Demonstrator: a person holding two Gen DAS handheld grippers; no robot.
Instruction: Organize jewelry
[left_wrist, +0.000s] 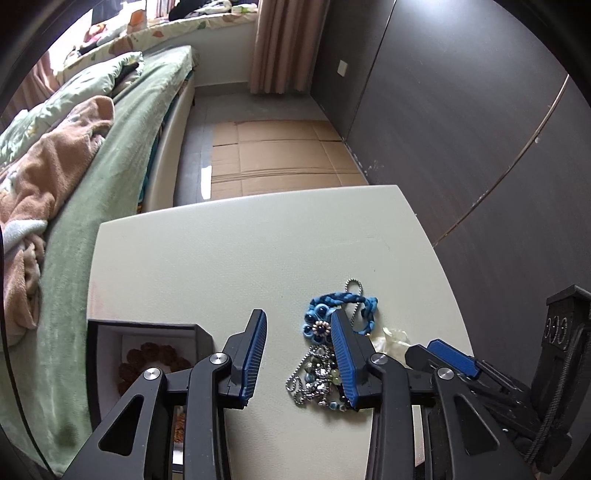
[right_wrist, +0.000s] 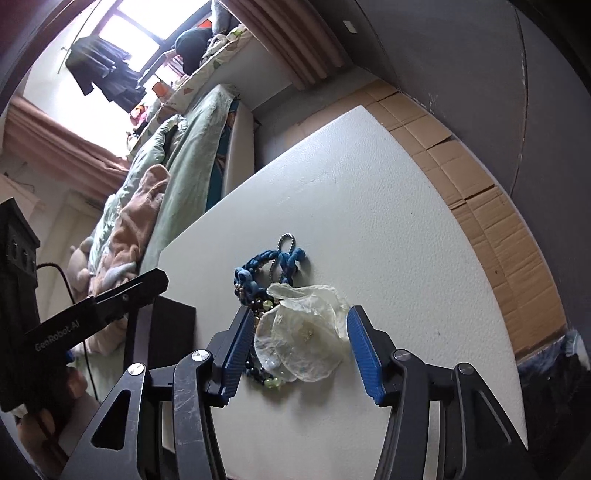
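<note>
Both grippers hover over the pale tabletop (left_wrist: 221, 251) with nothing held. On the left gripper (left_wrist: 299, 354) the fingers are spread wide above the surface; its right finger (left_wrist: 347, 365) overlaps the jewelry pile in this view, though contact cannot be judged. On the right gripper (right_wrist: 301, 354) the fingers are likewise parted, one on each side of the translucent shell-disc piece (right_wrist: 303, 339), apart from it.

That shell-disc piece lies on the side of the pile toward the tabletop's right edge, resting partly over the beaded strands (left_wrist: 317, 380). A blue braided bracelet (left_wrist: 343, 314) with a beaded flower sits at the far side of the pile, and a loop of silver ball chain (left_wrist: 354, 286) pokes out beyond it. All of these touch or overlap one another, in the near half of the tabletop toward its right edge.

At the near left corner stands an open black box (left_wrist: 147, 328) with a pale lining, holding a bracelet of dark brown beads (left_wrist: 147, 358).
</note>
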